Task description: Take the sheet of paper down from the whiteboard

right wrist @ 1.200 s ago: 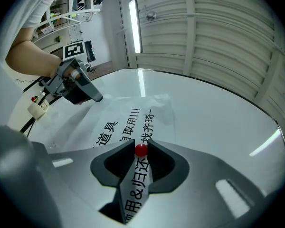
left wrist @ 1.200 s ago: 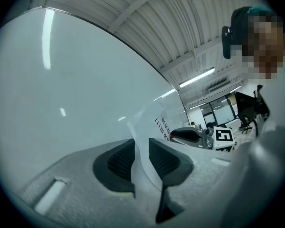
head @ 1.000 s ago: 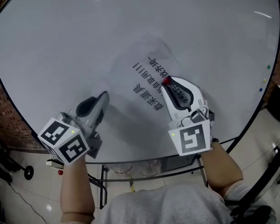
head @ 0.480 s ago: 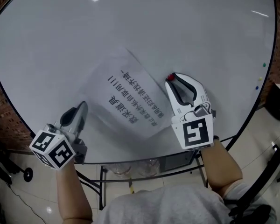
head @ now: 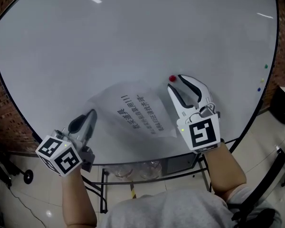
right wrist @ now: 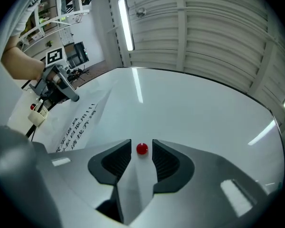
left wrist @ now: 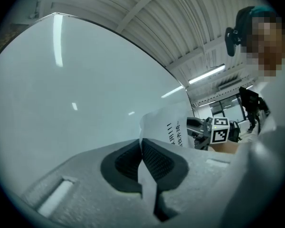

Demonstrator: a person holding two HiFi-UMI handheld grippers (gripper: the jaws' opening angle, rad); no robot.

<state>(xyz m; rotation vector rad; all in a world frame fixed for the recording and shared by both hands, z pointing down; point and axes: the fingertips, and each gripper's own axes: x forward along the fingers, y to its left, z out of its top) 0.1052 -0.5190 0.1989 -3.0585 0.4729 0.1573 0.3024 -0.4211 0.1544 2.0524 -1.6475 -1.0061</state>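
The paper (head: 133, 120) has slid down-left of the magnet (head: 172, 79). The left gripper (head: 87, 119) pinches its limp edge, a grip only the left gripper view shows. The right gripper (right wrist: 141, 156), jaws just opened wide, holds nothing and straddles the round red magnet on the glossy whiteboard (head: 133, 37).

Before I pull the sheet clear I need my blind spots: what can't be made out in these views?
Print on the white paper sheet: head view, too small to read; left gripper view, partly hidden behind the left gripper.
Sheet's gripped edge: head view, covered by that gripper.
Small coloured dots at the white whiteboard's right edge: head view, too small to identify.
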